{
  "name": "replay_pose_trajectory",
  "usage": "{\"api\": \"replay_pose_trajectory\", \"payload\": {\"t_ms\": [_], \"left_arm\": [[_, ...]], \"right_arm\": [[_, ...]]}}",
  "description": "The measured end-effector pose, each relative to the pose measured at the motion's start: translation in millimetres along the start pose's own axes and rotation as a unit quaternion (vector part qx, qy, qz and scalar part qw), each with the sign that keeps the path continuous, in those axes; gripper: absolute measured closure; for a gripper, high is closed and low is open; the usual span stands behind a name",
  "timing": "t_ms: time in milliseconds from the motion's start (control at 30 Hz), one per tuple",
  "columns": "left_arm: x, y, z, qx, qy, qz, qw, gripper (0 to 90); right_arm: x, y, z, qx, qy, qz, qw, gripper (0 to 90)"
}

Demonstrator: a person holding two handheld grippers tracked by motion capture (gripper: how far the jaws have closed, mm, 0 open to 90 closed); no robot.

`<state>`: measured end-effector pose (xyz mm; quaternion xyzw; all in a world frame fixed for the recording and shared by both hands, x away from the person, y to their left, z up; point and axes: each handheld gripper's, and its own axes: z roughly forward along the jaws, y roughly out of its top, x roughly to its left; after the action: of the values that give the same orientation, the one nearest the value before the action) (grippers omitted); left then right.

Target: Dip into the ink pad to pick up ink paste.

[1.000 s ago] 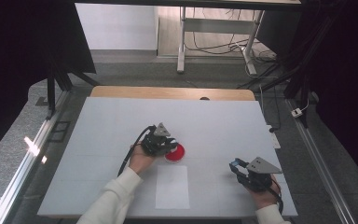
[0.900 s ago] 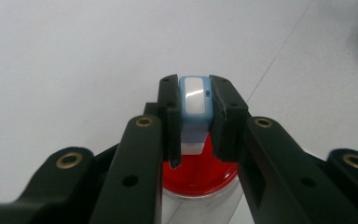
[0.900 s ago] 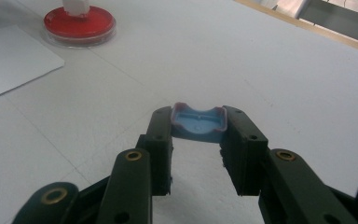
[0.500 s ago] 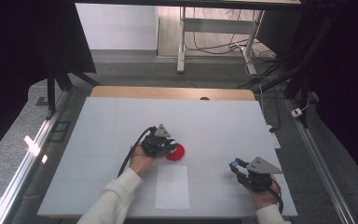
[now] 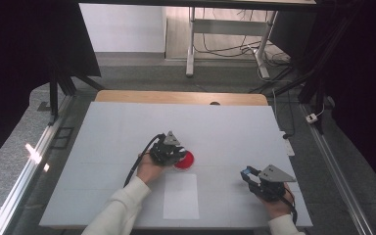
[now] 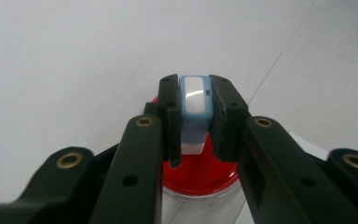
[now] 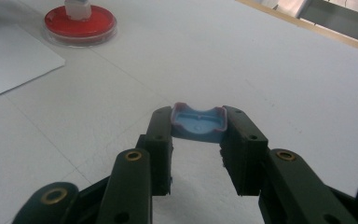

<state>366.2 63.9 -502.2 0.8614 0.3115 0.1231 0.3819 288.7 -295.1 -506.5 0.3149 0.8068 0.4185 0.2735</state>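
While both hands stay put, stamp (image 6: 195, 109) unmoved over red dish (image 5: 184, 160).

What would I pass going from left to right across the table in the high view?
Left gripper, holding a small blue and white stamp-like block, → red ink pad dish → right gripper, holding a blue cap. The white paper sheet lies nearer, below the dish, so its place in the order is unclear.

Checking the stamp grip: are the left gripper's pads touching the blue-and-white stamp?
Touching. The left gripper view shows the left gripper with both pads pressed flat against the sides of the stamp, no gap, above the red ink pad.
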Motion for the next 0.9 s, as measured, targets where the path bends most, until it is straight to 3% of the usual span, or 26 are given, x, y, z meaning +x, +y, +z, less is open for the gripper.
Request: {"api": "replay_pose_trajectory", "payload": {"t_ms": [400,900], "left_arm": [[2.0,-4.4,0.1,-0.006,-0.005,-0.005,1.0000,75.5],[-2.4,-6.7,0.3,-0.009,0.007,0.003,0.9999,75.6]], "right_arm": [[0.0,-0.1,-0.3,0.000,0.000,0.000,1.0000,64.3],[1.1,0.2,-0.2,-0.001,0.001,0.001,1.0000,64.3]]}}
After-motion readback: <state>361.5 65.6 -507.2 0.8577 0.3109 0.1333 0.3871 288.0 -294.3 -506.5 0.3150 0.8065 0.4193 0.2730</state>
